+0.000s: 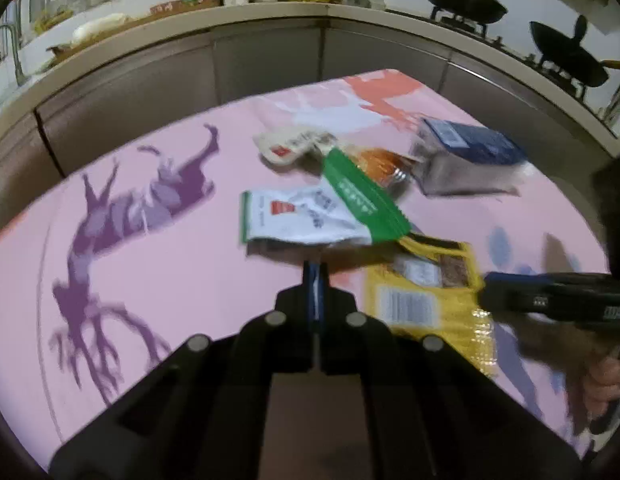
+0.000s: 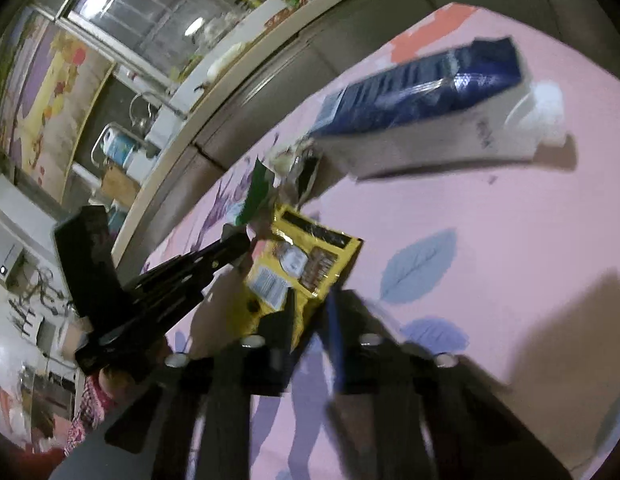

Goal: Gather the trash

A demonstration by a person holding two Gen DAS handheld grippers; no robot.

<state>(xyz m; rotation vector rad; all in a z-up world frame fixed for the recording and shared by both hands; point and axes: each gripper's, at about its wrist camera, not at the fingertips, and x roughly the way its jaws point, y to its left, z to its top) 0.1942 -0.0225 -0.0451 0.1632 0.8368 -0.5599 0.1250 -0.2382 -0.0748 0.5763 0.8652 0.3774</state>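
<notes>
The left wrist view takes in the whole litter: a white plastic snack bag with a green edge (image 1: 302,220), a green foil sachet (image 1: 362,196) lying across it, a small cream packet (image 1: 294,146) farther back, an orange wrapper (image 1: 384,164), a dark blue and grey carton (image 1: 466,156) lying on its side, and a crinkled yellow foil packet (image 1: 426,292). The right wrist view shows only the yellow packet (image 2: 298,272), the carton (image 2: 422,108) with its white cap, and a sliver of green, but it shows a window and a sink tap that the other lacks. The left tongs (image 1: 316,276) are pressed together and empty, their tips just short of the white bag's near edge. The right tongs (image 2: 310,312) look blurred in their own view, with the yellow packet's lower corner between their fingers; seen from the left they (image 1: 486,288) appear closed at the packet's right edge. All lies on a desk under a pink cloth (image 1: 182,280) printed with purple figures and blue leaves. Behind runs a kitchen worktop (image 1: 270,16) with bottles and two black woks (image 1: 462,0).
</notes>
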